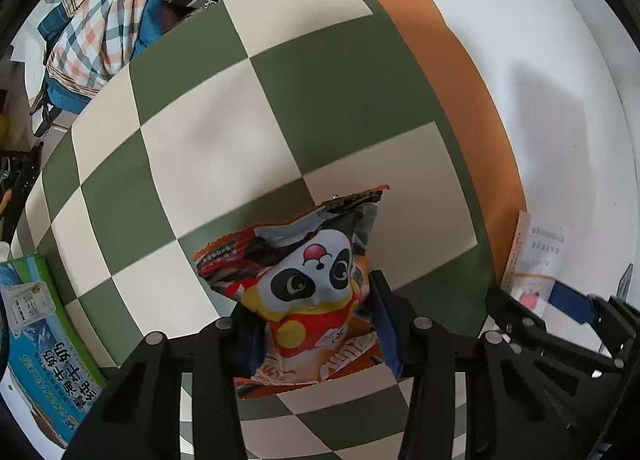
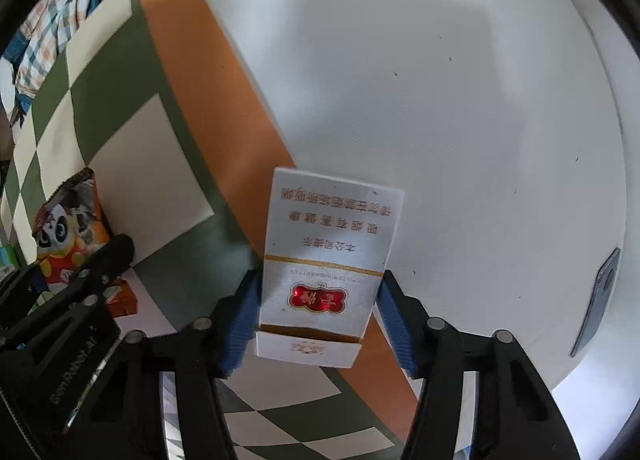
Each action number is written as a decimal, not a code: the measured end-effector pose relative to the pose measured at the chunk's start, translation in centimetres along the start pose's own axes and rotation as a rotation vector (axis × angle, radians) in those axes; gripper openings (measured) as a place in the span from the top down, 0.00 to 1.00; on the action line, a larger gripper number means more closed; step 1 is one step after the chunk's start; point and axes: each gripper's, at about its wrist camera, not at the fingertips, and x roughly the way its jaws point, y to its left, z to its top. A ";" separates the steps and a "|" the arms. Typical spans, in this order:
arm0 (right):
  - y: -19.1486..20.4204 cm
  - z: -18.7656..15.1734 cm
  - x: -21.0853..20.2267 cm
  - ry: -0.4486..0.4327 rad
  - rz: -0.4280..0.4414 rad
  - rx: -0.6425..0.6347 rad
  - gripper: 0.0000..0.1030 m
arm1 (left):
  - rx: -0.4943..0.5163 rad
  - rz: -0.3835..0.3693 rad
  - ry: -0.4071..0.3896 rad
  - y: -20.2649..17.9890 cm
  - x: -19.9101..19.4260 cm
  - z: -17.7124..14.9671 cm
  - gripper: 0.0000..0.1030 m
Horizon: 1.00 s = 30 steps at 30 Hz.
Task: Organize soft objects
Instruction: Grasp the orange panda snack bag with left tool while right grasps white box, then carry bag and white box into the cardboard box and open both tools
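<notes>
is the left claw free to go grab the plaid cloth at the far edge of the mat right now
Probably not yet: the left claw is shut on the panda snack bag. The checkered mat toward the plaid cloth looks clear, so only the bag hinders it.

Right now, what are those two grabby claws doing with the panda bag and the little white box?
A person is tidying up with a claw in each hand. The left gripper is squeezing the panda snack bag over the checkered mat. The right gripper holds a white box over where the mat's orange edge meets the white table. A pile of plaid clothes lies at the far end.
</notes>
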 end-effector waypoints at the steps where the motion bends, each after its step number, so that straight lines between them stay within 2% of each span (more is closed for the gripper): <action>1: 0.5 -0.1 -0.2 -0.002 -0.004 -0.005 0.42 | -0.001 -0.004 -0.002 0.0 -0.1 -0.5 0.60; 5: 1.6 -0.2 -1.6 -0.016 0.000 -0.014 0.42 | -0.016 -0.026 -0.033 0.5 -1.6 -2.0 0.60; 9: 2.4 -2.1 -4.4 -0.065 0.022 -0.050 0.42 | -0.033 -0.066 -0.085 1.7 -4.3 -3.6 0.60; 14: 4.4 -5.5 -9.2 -0.142 0.074 -0.130 0.42 | -0.072 -0.132 -0.178 4.0 -9.2 -7.6 0.60; 18: 5.5 -8.0 -12.7 -0.195 0.149 -0.205 0.42 | -0.106 -0.174 -0.258 7.9 -13.3 -11.6 0.60; 21: 5.2 -14.5 -12.5 -0.222 0.201 -0.258 0.42 | -0.149 -0.192 -0.294 11.3 -15.4 -14.8 0.60; 24: 5.6 -18.4 -13.5 -0.234 0.268 -0.331 0.42 | -0.206 -0.208 -0.318 16.1 -17.2 -18.2 0.60; 25: 3.5 -20.2 -13.2 -0.233 0.284 -0.353 0.42 | -0.223 -0.203 -0.323 17.6 -17.6 -19.2 0.60; 28: 6.2 -24.3 -14.7 -0.231 0.327 -0.436 0.42 | -0.288 -0.187 -0.329 22.9 -18.1 -22.2 0.60; 30: 9.7 -26.5 -15.3 -0.231 0.350 -0.489 0.42 | -0.333 -0.179 -0.318 26.3 -18.0 -24.3 0.60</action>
